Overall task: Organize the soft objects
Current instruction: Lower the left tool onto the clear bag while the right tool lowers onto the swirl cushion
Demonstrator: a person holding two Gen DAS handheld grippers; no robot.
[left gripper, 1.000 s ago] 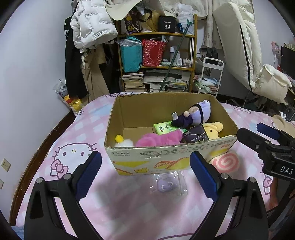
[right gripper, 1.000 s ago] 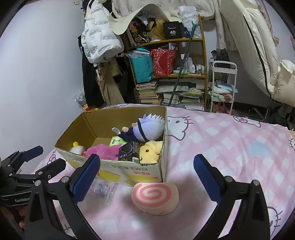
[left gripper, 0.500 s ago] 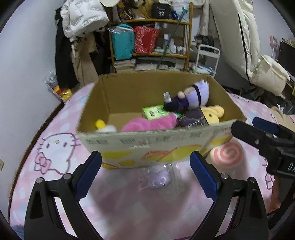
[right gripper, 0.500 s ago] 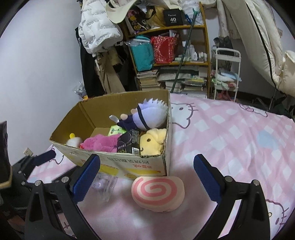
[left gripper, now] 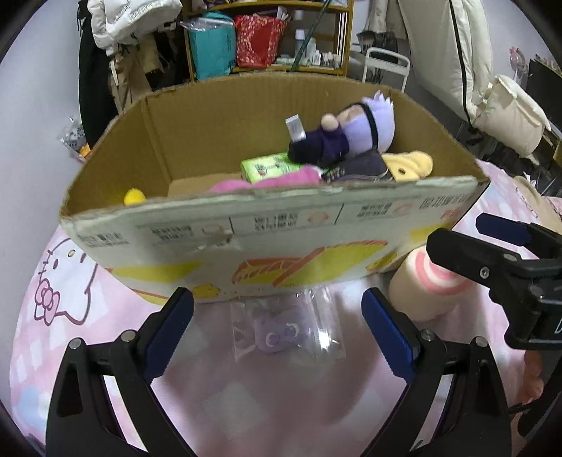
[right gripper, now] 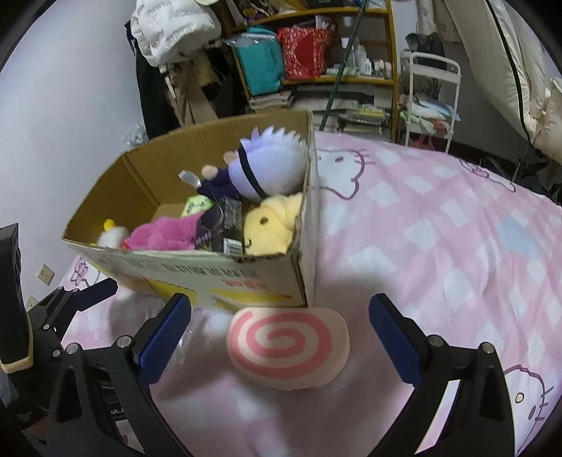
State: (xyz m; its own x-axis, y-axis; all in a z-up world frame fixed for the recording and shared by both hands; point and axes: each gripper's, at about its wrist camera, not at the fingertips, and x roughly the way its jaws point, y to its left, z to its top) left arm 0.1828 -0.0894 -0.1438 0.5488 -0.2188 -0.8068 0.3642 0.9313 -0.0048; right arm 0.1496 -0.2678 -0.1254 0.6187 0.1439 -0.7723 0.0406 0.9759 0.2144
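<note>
A cardboard box [left gripper: 267,242] stands on the pink bed and holds several plush toys: a purple-haired doll [left gripper: 354,126], a pink plush [left gripper: 277,181] and a yellow plush [left gripper: 411,163]. A small purple toy in a clear bag [left gripper: 281,334] lies in front of the box, between the open fingers of my left gripper [left gripper: 277,334]. A pink-swirl roll cushion [right gripper: 288,348] lies at the box's front corner, between the open fingers of my right gripper [right gripper: 281,337]. The box also shows in the right wrist view [right gripper: 196,270]. Both grippers are empty.
The pink Hello Kitty bedsheet [right gripper: 439,228] stretches to the right of the box. A cluttered shelf [right gripper: 316,63], hanging coats [right gripper: 168,31] and a white cart [right gripper: 432,91] stand beyond the bed. My right gripper shows in the left wrist view [left gripper: 491,256].
Both grippers have moved forward and down toward the bed. The box, bagged toy and swirl cushion now look larger and closer. Nothing was grasped.
</note>
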